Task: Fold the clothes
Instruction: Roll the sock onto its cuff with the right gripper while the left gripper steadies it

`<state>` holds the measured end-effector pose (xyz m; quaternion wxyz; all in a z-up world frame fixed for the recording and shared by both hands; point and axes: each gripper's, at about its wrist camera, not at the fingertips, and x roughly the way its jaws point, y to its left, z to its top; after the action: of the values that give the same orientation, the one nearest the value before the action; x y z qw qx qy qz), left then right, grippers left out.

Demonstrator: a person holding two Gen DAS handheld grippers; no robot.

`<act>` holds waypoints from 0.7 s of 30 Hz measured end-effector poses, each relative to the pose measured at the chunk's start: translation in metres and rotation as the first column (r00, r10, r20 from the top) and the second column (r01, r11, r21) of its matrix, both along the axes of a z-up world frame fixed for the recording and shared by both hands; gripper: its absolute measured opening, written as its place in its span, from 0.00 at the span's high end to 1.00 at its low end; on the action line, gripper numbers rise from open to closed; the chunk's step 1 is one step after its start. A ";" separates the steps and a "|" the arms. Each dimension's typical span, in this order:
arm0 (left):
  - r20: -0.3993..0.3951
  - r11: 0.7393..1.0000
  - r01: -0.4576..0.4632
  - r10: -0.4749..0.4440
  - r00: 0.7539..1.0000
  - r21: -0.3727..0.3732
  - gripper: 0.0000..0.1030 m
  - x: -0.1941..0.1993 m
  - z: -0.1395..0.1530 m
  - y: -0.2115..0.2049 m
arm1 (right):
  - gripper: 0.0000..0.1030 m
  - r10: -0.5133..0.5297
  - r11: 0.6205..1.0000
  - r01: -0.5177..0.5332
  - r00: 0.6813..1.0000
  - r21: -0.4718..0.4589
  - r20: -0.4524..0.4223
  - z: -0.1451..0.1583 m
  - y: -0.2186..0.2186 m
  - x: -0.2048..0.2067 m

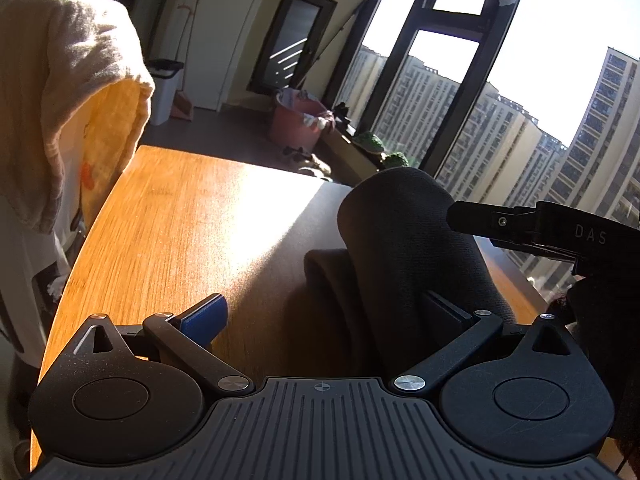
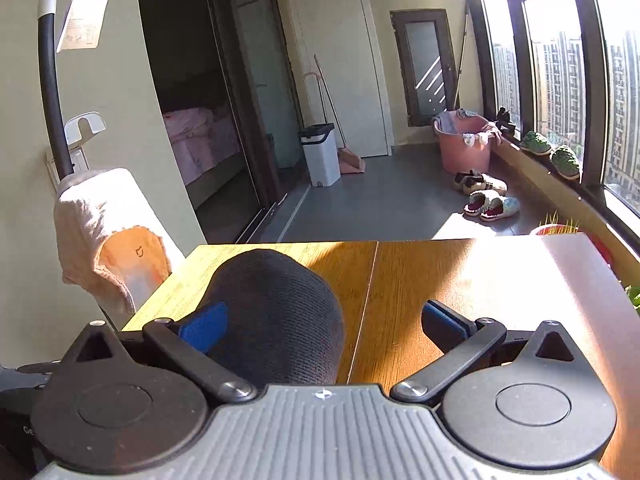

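On the wooden table, nearest first:
Left gripper (image 1: 324, 312): jaws spread wide; dark garment (image 1: 404, 248) lies between them against the right finger, while the blue pad (image 1: 204, 316) on the left finger stands clear of the cloth, so nothing is pinched.
Right gripper (image 2: 324, 324): jaws at their widest, released; the rounded end of the dark garment (image 2: 280, 312) lies against its left blue pad (image 2: 206, 326), the right finger over bare wood.
Dark garment: a rolled or folded bundle resting on the table (image 1: 168, 216), half in shadow.
Beside the table: a chair back draped with a pale towel (image 2: 100, 236).
Farther off: white bin (image 2: 322, 152), pink basket (image 2: 464, 142) of laundry, slippers (image 2: 492, 204) on the floor.
Farthest: window (image 1: 500, 80) with apartment blocks outside.
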<state>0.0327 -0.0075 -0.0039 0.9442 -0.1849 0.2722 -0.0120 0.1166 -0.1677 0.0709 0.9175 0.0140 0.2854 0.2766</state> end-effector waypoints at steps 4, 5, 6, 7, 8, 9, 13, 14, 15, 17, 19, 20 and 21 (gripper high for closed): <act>-0.001 1.000 -0.006 0.006 1.000 -0.005 0.00 0.000 0.000 0.002 | 0.00 -0.049 0.995 0.047 0.999 -0.090 -0.017 -0.019 0.020 0.019; -0.002 1.000 -0.007 0.007 1.000 -0.006 0.00 0.000 -0.001 0.002 | 0.00 -0.050 0.993 0.051 0.999 -0.103 0.012 -0.021 0.023 0.017; -0.003 1.000 -0.006 0.006 1.000 -0.008 0.00 0.000 -0.001 0.002 | 0.00 -0.050 0.992 0.056 0.998 -0.116 0.047 -0.022 0.026 0.013; -0.005 1.000 -0.004 0.004 1.000 -0.009 0.00 0.000 -0.001 0.002 | 0.00 -0.051 0.991 0.057 0.997 -0.117 0.061 -0.022 0.026 0.011; -0.006 1.000 -0.002 0.002 1.000 -0.011 0.00 0.001 -0.001 0.002 | 0.00 -0.051 0.993 0.056 0.997 -0.104 0.057 -0.022 0.023 0.010; -0.008 1.000 0.001 -0.001 1.000 -0.013 0.00 0.001 -0.001 0.003 | 0.00 -0.051 0.996 0.054 0.998 -0.065 0.036 -0.020 0.016 0.011; -0.004 1.000 0.002 -0.002 1.000 -0.005 0.00 0.000 -0.001 0.002 | 0.00 -0.055 0.995 0.058 0.997 0.075 -0.046 -0.015 -0.015 0.002; -0.003 1.000 0.003 -0.003 1.000 -0.005 0.00 0.000 -0.001 0.002 | 0.00 -0.055 0.995 0.060 0.997 0.086 -0.054 -0.015 -0.020 -0.002; -0.003 1.000 0.004 -0.004 1.000 -0.008 0.00 0.000 -0.002 0.003 | 0.00 -0.049 0.995 0.054 0.997 0.085 -0.058 -0.017 -0.025 -0.008; -0.003 1.000 0.008 -0.008 1.000 -0.015 0.00 0.000 -0.002 0.003 | 0.00 -0.044 0.998 0.046 0.997 0.046 -0.061 -0.023 -0.026 -0.014; 0.002 1.000 0.006 -0.006 1.000 -0.024 0.00 -0.001 -0.003 0.004 | 0.00 -0.037 0.999 0.039 0.996 0.027 -0.077 -0.028 -0.027 -0.016; 0.003 0.999 -0.001 0.001 1.000 -0.033 0.00 -0.002 -0.003 0.004 | 0.00 -0.031 0.999 0.035 0.995 0.036 -0.095 -0.029 -0.029 -0.015; 0.005 0.999 -0.007 0.007 1.000 -0.042 0.00 -0.003 -0.004 0.005 | 0.00 -0.025 0.999 0.031 0.993 0.045 -0.113 -0.031 -0.030 -0.014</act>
<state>0.0293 -0.0026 -0.0075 0.9409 -0.2057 0.2688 -0.0147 0.1027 -0.1980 0.0404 0.9032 0.0550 0.3299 0.2691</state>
